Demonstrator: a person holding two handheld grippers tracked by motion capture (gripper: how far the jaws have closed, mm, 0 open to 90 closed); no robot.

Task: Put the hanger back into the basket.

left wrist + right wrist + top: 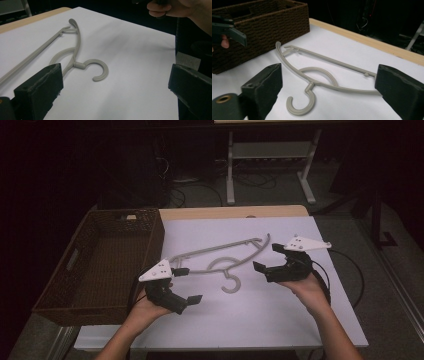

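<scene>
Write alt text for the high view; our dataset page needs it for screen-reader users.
A grey plastic hanger lies flat on a white table cover, between two hand-held grippers, the left gripper and the right gripper, both open and holding nothing. A dark wicker basket, apparently empty, sits at the table's left edge.

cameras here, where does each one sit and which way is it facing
High view: above the person's side, looking down on the white table, grey plastic hanger, brown wicker basket; both forearms, left gripper, right gripper.
Left gripper view: between open jaws, toward hanger, other hand.
Right gripper view: toward hanger, basket.
All share the hanger.
</scene>
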